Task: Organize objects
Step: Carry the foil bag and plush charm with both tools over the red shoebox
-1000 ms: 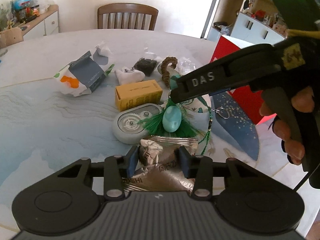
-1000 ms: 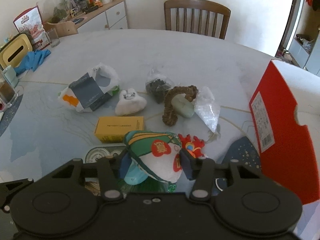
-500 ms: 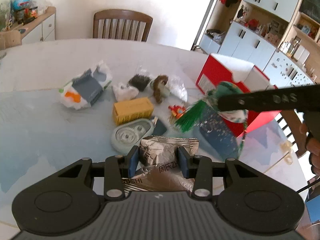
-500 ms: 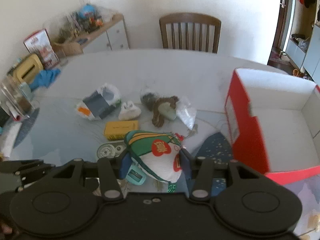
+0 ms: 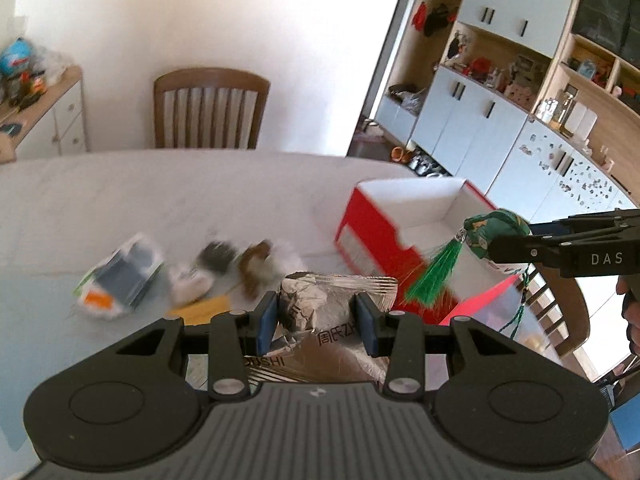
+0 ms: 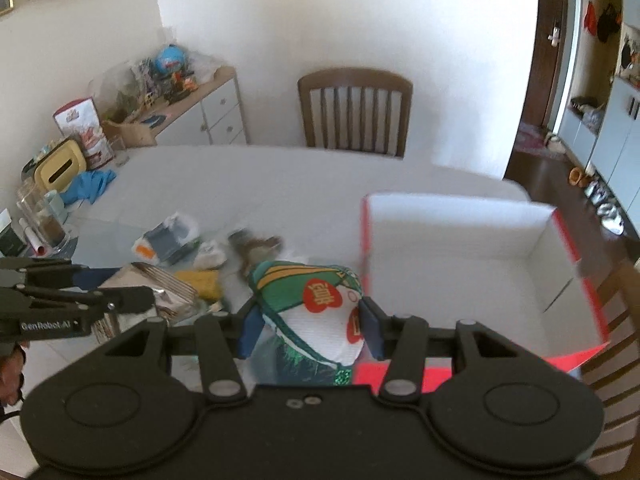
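The left tool (image 5: 316, 322) is clenched on a crumpled silver foil packet (image 5: 336, 300), held above the desk (image 5: 120, 208). The right tool (image 6: 308, 326) grips a green-and-white pouch (image 6: 316, 308) with a green tassel (image 5: 434, 278), apparently over the near wall of the red box (image 6: 460, 248). Blurred clutter lies on the desk.

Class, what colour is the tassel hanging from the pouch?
Green tassel; clearest in the left wrist view.
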